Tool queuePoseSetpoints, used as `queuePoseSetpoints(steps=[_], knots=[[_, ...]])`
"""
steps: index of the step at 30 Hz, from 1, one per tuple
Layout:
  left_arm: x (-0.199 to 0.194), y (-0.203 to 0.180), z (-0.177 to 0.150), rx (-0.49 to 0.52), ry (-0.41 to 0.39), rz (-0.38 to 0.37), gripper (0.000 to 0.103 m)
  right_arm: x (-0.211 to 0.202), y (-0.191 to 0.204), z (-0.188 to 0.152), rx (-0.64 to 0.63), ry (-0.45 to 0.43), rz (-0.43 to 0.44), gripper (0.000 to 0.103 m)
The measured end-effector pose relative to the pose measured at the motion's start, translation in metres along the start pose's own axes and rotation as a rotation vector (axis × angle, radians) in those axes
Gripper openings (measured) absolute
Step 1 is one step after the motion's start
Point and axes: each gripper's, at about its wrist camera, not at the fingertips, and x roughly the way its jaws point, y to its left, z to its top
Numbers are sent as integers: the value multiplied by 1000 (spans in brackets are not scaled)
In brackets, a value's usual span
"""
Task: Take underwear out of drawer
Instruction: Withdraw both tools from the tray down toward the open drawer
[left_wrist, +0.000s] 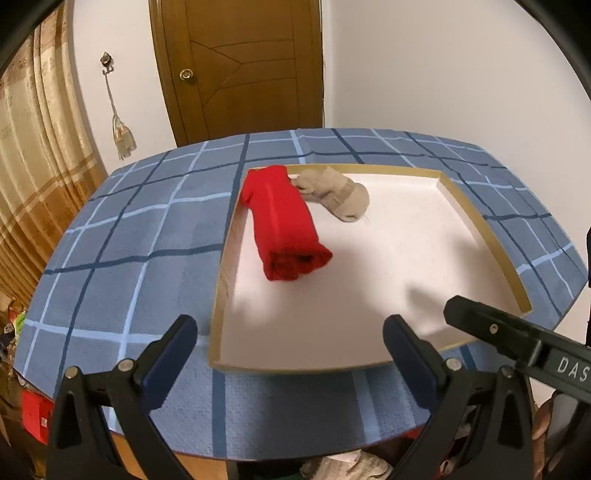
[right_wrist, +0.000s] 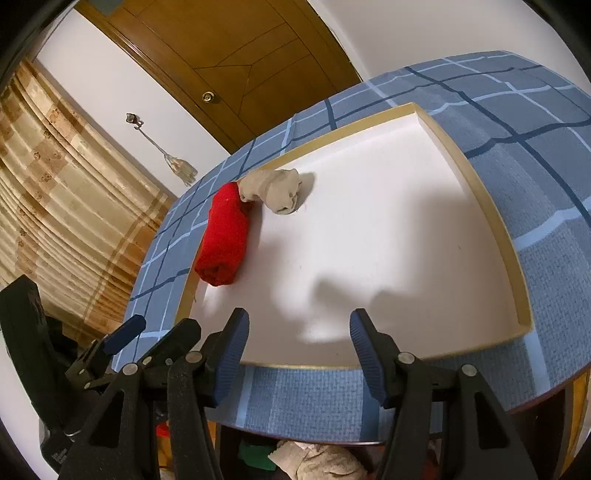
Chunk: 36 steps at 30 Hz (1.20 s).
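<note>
A: How do the grippers sit?

B: Both tilt down over the near edge of the tabletop (left_wrist: 122, 258). The left gripper (left_wrist: 290, 354) has its jaws spread wide with nothing between them. The right gripper (right_wrist: 299, 350) is parted too, and empty. In the left view the right one's arm comes in from 4 o'clock.

A: And the underwear?

B: The red roll (left_wrist: 286, 225) lies in the drawer (left_wrist: 476, 218), along its left wall. From the left gripper it is up at 12 o'clock, well apart from the fingertips. From the right gripper it is at 11 o'clock, farther off. Its rolled end faces the grippers.

A: Anything beside it?

B: A beige sock (left_wrist: 334, 195) lies at the roll's far end, touching it, near the drawer's far left corner.

A: Room to move?

B: The drawer's white floor is bare from the middle over to 3 o'clock. Its low rim runs all round; the near rim lies just beyond both sets of fingertips. The roll presses close to the left rim, so that side is tight, while its right side is free.
</note>
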Motion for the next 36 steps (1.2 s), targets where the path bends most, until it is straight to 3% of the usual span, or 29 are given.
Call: queuePoseSetpoints(steps=[17,27,36], knots=[[-26,-20,-35,34,-30,-32,102,-45,12,-38,-160,-67,25,60],[-36,-27,-61,33,-27,-49,102,-59,2,-69,-180,-46,40,60],[-28,-31,-95,10,42,-101,102,-78,-20,-100,-230,-46,-9,59]])
